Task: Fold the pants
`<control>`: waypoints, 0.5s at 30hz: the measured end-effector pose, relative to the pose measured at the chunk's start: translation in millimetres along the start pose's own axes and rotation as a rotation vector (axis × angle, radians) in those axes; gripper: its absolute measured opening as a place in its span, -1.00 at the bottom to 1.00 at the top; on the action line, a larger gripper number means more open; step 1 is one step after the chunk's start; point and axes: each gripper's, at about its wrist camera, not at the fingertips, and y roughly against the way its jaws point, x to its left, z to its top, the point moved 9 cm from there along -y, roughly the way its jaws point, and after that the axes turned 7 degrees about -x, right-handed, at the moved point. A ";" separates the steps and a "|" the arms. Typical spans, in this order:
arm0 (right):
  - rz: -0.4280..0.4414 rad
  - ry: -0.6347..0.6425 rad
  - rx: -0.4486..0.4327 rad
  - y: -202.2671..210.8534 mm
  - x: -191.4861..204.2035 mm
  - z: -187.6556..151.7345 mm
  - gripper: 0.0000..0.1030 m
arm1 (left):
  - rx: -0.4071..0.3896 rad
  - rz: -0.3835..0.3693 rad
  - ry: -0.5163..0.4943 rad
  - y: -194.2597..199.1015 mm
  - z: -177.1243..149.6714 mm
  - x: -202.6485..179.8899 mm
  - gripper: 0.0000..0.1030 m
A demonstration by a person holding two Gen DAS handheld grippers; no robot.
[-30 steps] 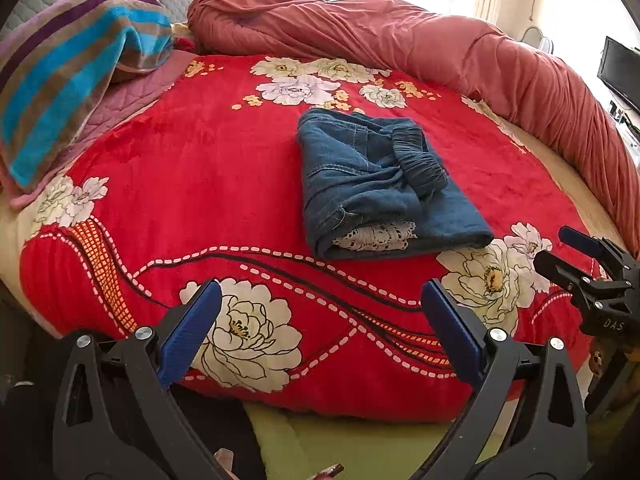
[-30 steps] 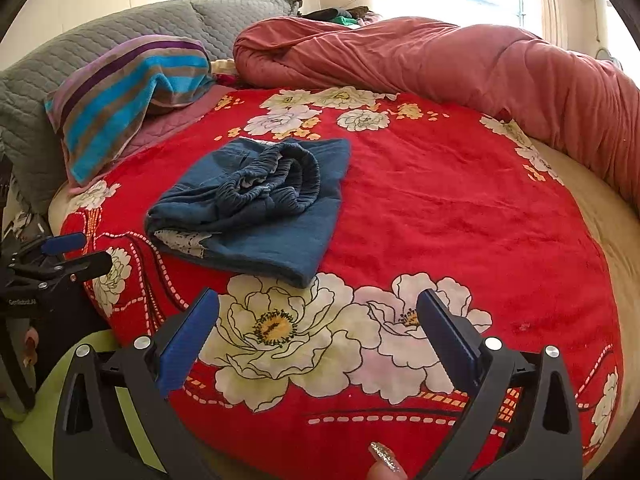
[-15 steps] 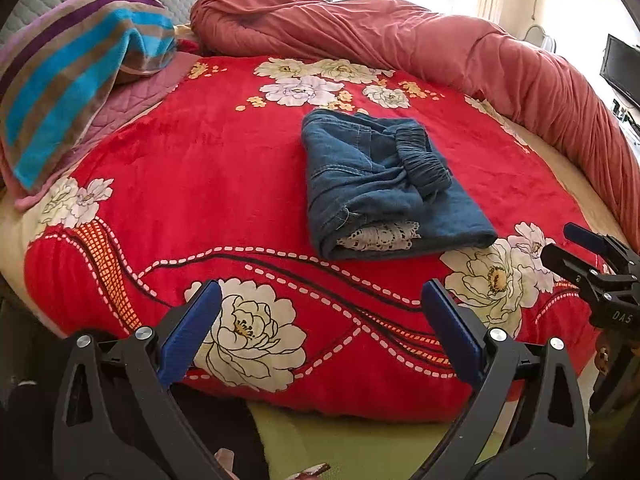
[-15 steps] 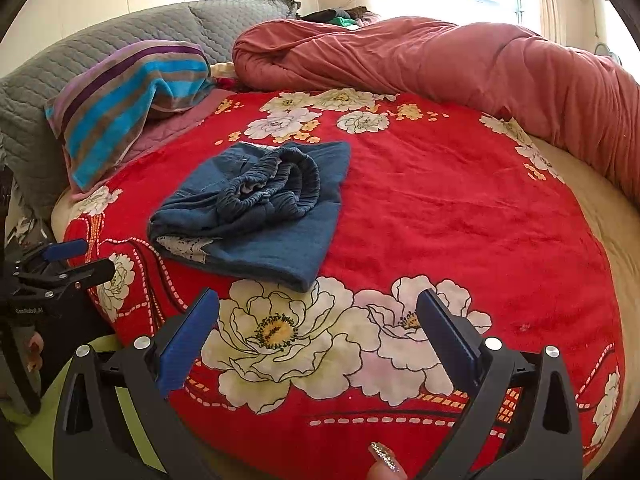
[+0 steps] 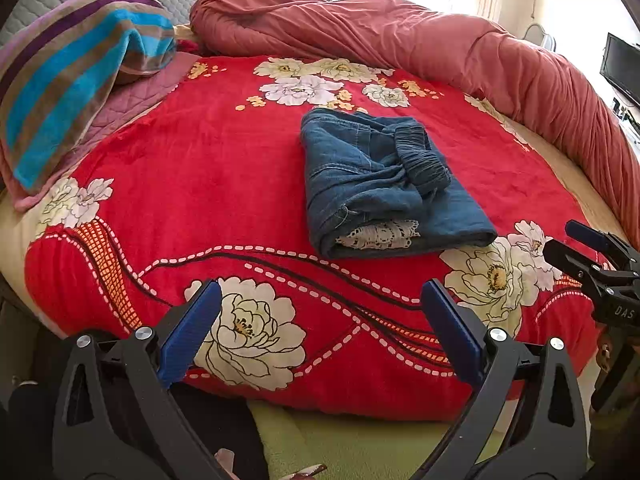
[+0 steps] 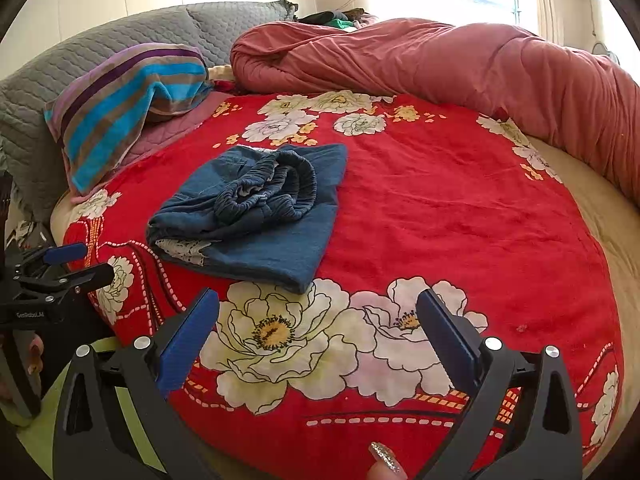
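The blue denim pants (image 5: 380,184) lie folded into a compact bundle on the red flowered blanket (image 5: 208,176), elastic waistband on top and a white lace edge showing at the near end. In the right wrist view the pants (image 6: 256,208) sit left of centre. My left gripper (image 5: 320,316) hangs open at the bed's near edge, well short of the pants, nothing between its blue pads. My right gripper (image 6: 318,328) is open too, over the white flowers, empty. Each gripper appears in the other's view: the right one (image 5: 580,248), the left one (image 6: 76,260).
A rolled pink-red quilt (image 5: 400,48) runs along the far and right side of the round bed. A striped blue, brown and purple towel (image 5: 72,80) lies on a pillow at the left, before a grey quilted headboard (image 6: 120,40). A fingertip (image 6: 384,460) shows at the bottom.
Both grippers have drawn slightly back and down from the bed, staying open. The pants lie still in the same folded bundle.
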 end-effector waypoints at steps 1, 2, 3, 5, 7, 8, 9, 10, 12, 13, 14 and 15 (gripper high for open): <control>0.000 0.000 0.000 0.1 0.1 0.1 0.91 | 0.000 0.000 0.000 -0.3 0.2 0.2 0.81; -0.001 0.001 -0.001 0.1 0.3 0.2 0.91 | 0.000 -0.001 -0.001 -0.3 0.3 0.3 0.81; 0.000 0.002 0.000 0.0 -0.1 0.0 0.91 | 0.001 -0.001 0.000 -0.3 0.2 0.8 0.81; 0.000 0.001 -0.001 0.2 0.3 0.2 0.91 | 0.003 0.000 0.000 -0.4 0.0 1.1 0.81; -0.001 0.001 0.000 0.0 0.1 -0.1 0.91 | 0.004 0.002 0.001 -0.4 -0.2 2.4 0.81; 0.000 0.001 -0.001 0.0 0.1 -0.1 0.91 | 0.005 0.002 0.001 -0.2 -0.6 2.7 0.81; 0.000 0.001 0.000 0.1 0.2 -0.1 0.91 | 0.004 0.001 0.001 -0.2 -0.5 2.7 0.81; -0.001 0.001 0.000 0.1 0.2 -0.2 0.91 | 0.004 0.002 0.001 0.0 -0.4 3.1 0.81; 0.000 0.000 0.000 0.1 0.2 -0.1 0.91 | 0.004 0.001 0.000 -0.3 -0.4 3.0 0.81; 0.000 0.001 -0.001 0.0 0.2 -0.1 0.91 | 0.004 0.001 0.001 -0.2 -0.4 3.3 0.81; -0.001 0.001 0.000 -0.1 0.2 -0.3 0.91 | 0.005 0.001 0.001 -0.4 -0.4 3.2 0.81; -0.001 0.001 0.001 0.0 0.2 -0.3 0.91 | 0.005 0.001 0.001 -0.4 -0.5 3.3 0.81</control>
